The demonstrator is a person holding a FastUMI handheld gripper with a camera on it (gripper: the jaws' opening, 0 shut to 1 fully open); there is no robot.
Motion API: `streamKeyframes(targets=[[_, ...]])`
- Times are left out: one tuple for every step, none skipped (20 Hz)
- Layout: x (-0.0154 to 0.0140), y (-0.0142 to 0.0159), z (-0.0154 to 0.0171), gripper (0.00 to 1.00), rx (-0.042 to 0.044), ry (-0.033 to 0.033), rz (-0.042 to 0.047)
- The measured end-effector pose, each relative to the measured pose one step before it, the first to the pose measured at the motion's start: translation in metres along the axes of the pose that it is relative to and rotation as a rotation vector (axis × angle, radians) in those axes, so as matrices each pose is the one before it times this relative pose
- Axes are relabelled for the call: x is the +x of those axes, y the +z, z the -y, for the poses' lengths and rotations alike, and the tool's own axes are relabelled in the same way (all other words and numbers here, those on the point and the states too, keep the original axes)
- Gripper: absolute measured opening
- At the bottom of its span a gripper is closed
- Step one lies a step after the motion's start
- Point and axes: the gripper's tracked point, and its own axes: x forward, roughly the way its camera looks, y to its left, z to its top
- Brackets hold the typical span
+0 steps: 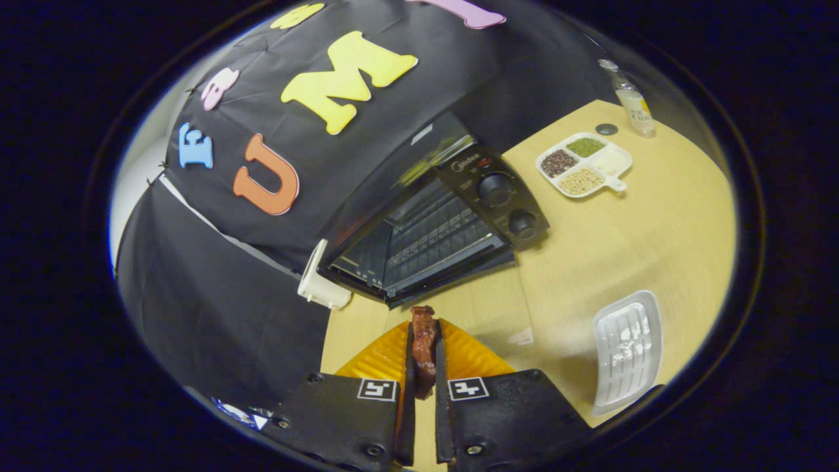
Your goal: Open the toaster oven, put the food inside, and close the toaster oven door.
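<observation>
So the gripper (423, 341) is clamped on a reddish-brown piece of food (423, 341), both fingers pressing its sides. Just beyond them sits the black toaster oven (446, 216) with its door (452, 275) dropped open, rack showing. Off to the right on the wooden table (655, 223): a divided dish (583, 164) of grains, a small bottle (634, 101), and a clear plastic tray (627, 351).

Layout ahead of the gripper (424, 341): food piece (423, 344) clamped between both fingers; toaster oven (438, 223) just beyond on the table (655, 223), door down. Divided dish (585, 164) and bottle (634, 101) lie farther right; a ridged tray (627, 351) right of the fingers.
</observation>
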Motion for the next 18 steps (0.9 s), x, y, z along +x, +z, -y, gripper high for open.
streamKeyframes(targets=[[0.01304,0.00299,-0.00565,0.15,0.01478,0.00305,0.01374],[0.01307,0.00384,-0.0058,0.15,0.01962,0.00462,0.01724],[0.01295,0.00436,-0.0044,0.15,0.0276,0.00399,0.02116],[0.01277,0.00464,-0.00201,0.15,0.02623,0.00222,0.02465],[0.01311,0.00601,-0.00141,0.15,0.02485,-0.00089,0.0311],[0.01384,0.00653,-0.00049,0.15,0.03095,-0.002,0.03791],[0.01303,0.00618,-0.00097,0.15,0.03651,-0.0003,0.0445],[0.00995,0.00428,-0.00039,0.15,0.04154,-0.00017,0.04466],[0.01084,0.00403,-0.00066,0.15,0.03897,-0.00074,0.05001],[0.01111,0.00121,0.00197,0.15,0.0314,-0.00971,0.0367],[0.01075,0.00007,0.00406,0.15,0.0257,-0.0133,0.02808],[0.00891,-0.00059,0.00182,0.15,0.02529,-0.00172,0.02402],[0.00873,-0.0018,-0.00063,0.15,0.02748,0.00743,0.01276],[0.00825,-0.00224,-0.00237,0.15,0.02481,0.01339,0.01284],[0.00689,-0.00062,-0.00147,0.15,0.02439,0.01064,0.02037],[0.00557,0.00094,-0.00213,0.15,0.01707,0.0054,0.02885],[0.00604,0.00122,-0.00012,0.16,0.02195,-0.00728,0.03026],[0.0039,0.0015,-0.00081,0.16,0.02193,-0.00417,0.02306]])
